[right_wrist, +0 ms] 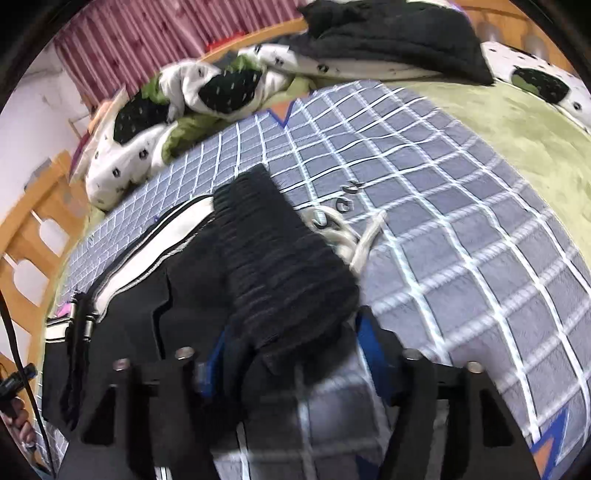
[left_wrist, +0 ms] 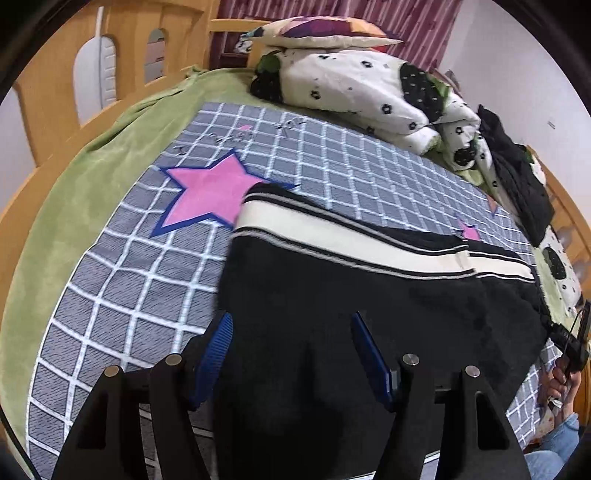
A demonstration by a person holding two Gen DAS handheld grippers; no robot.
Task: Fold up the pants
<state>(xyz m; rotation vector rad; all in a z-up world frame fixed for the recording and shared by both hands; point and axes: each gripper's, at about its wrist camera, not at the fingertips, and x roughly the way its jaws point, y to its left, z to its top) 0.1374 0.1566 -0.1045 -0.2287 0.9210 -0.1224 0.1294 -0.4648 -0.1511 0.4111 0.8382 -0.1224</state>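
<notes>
Black pants (left_wrist: 369,295) with cream side stripes lie on the grey checked bedspread (left_wrist: 122,288). My left gripper (left_wrist: 291,325) is open, its blue pads on either side of black cloth near the pants' near edge. In the right wrist view the pants (right_wrist: 155,302) show their ribbed waistband (right_wrist: 280,266) and white drawstring (right_wrist: 358,240). My right gripper (right_wrist: 288,332) is open around the waistband, which lies bunched between its blue pads (right_wrist: 369,339).
A white spotted duvet (left_wrist: 362,92) and a pillow (left_wrist: 325,33) are piled at the head of the bed. Dark clothes (left_wrist: 517,181) lie at the right edge. A green blanket (left_wrist: 92,177) and wooden bed rails (left_wrist: 48,110) border the bedspread.
</notes>
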